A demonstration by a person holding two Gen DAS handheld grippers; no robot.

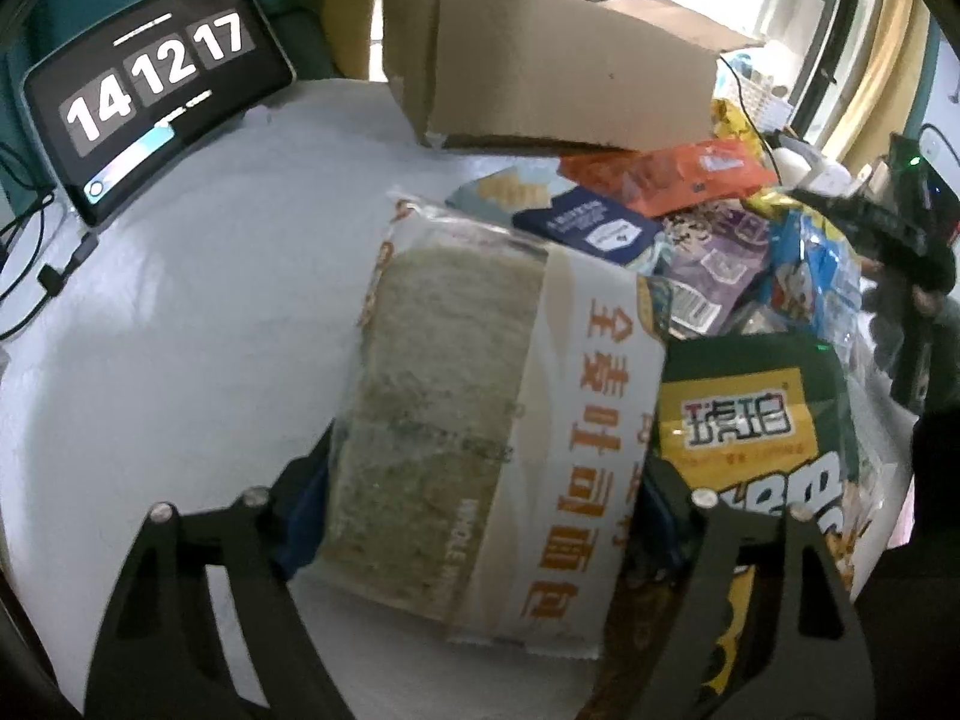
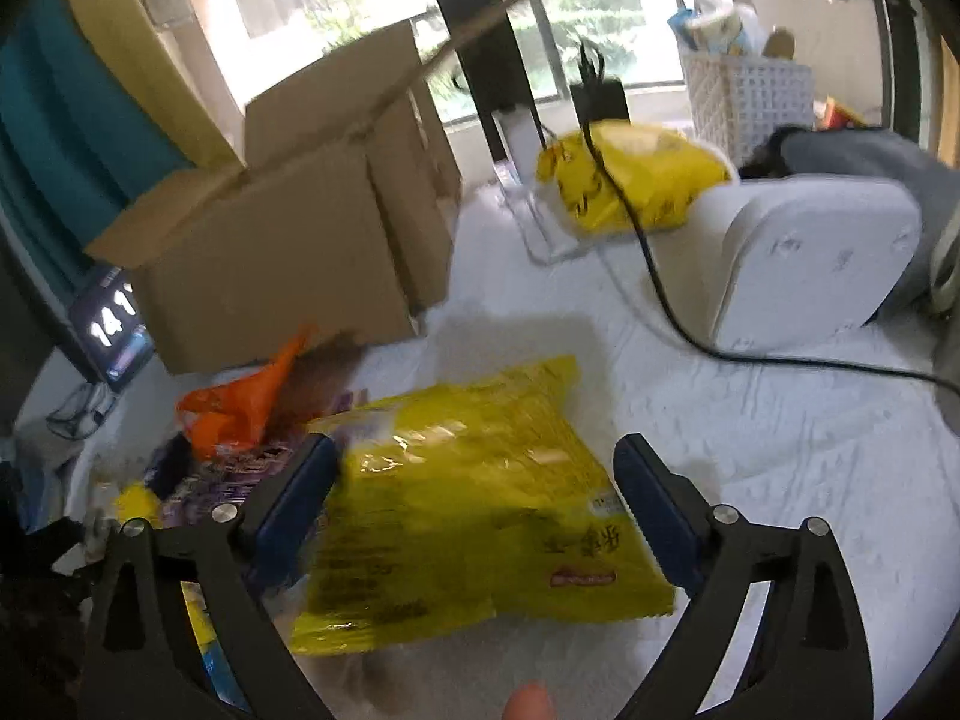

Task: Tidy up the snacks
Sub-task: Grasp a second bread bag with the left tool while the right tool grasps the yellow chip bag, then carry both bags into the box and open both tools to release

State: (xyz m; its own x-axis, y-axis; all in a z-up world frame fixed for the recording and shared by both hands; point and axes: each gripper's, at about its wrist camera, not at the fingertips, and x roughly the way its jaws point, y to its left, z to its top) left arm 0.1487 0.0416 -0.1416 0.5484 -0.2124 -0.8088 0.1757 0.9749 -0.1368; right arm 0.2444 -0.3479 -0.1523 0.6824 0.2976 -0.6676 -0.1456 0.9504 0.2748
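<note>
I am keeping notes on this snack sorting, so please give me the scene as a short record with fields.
surface: white cloth
left gripper: jaws on both sides of the wholewheat bread pack
right gripper: open, around the yellow snack bag, pads apart from it
container: open cardboard box at the back
other snacks: orange packet, purple packet
timer: tablet

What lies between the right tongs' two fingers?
A yellow snack bag lies on the white cloth between the open right tongs, as the right wrist view shows. The pads do not seem to press it.
</note>
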